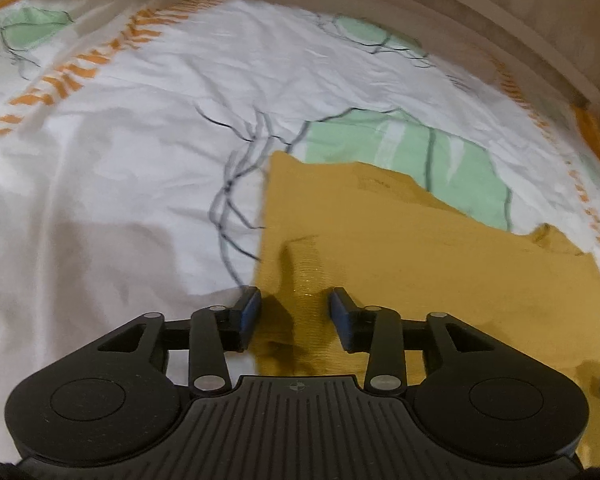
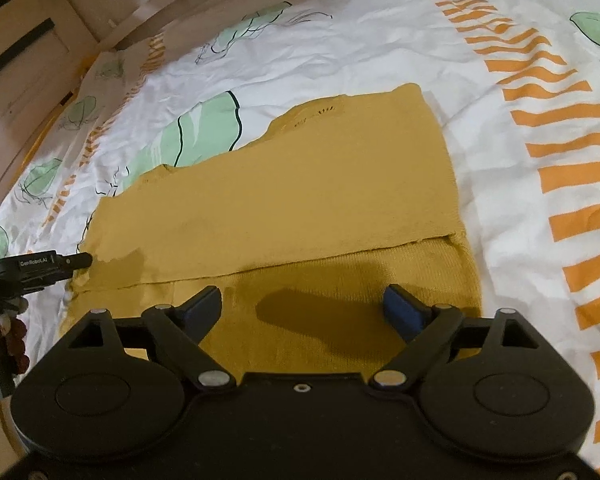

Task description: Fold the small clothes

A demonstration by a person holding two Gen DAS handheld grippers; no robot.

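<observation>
- A mustard-yellow knitted garment (image 2: pixel 300 200) is laid flat on a white bedsheet (image 2: pixel 380 40) printed with green leaves; one flap is folded over.
- The left gripper (image 1: pixel 294 312) and right gripper (image 2: pixel 304 304) are held released above it.

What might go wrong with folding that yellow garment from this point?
The folded flap's edge lies loose across the mustard garment; a nudge from the right gripper, jaws wide open just above it, might undo it. The left gripper straddles a raised ridge; pinching there may bunch the fabric and the wrinkled bedsheet.
</observation>
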